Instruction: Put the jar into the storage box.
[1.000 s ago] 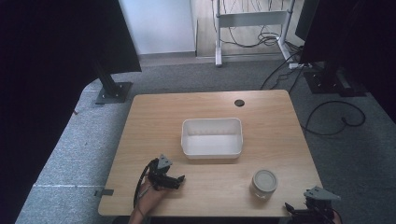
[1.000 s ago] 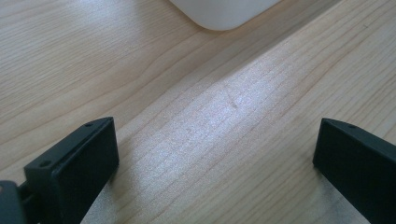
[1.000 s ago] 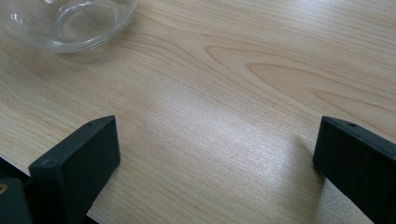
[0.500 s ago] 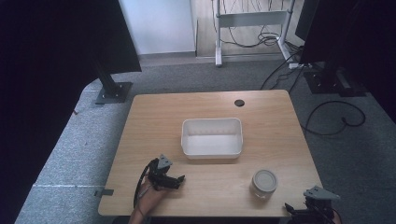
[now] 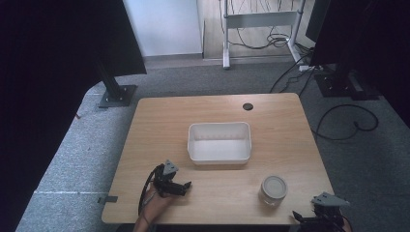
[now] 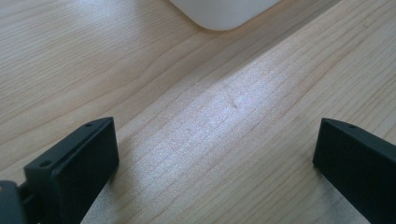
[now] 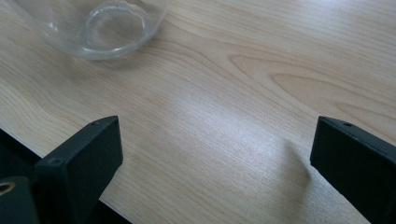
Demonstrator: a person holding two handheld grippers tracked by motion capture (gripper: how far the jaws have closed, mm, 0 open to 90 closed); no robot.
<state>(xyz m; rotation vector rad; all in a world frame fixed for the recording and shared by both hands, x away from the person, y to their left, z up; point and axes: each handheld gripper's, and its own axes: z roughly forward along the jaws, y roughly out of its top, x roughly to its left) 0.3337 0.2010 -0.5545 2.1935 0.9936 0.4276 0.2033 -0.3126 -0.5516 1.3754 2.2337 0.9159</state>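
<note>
Both hand-held grippers are spread and empty: the left hand-held gripper rests near the white tray, and the right hand-held gripper hovers at the worktop's near-right corner beside the jar. The step looks like an approach; next, the right one probably needs to close around the jar.

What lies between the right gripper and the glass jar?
Nothing but bare wooden table, as seen in the right gripper view: the right gripper is open, and the jar sits just ahead.

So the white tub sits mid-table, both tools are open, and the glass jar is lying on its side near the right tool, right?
Not quite: in the high view the glass jar stands upright, lid on top. The white tub is mid-table, and the left tool and right tool are open.
</note>
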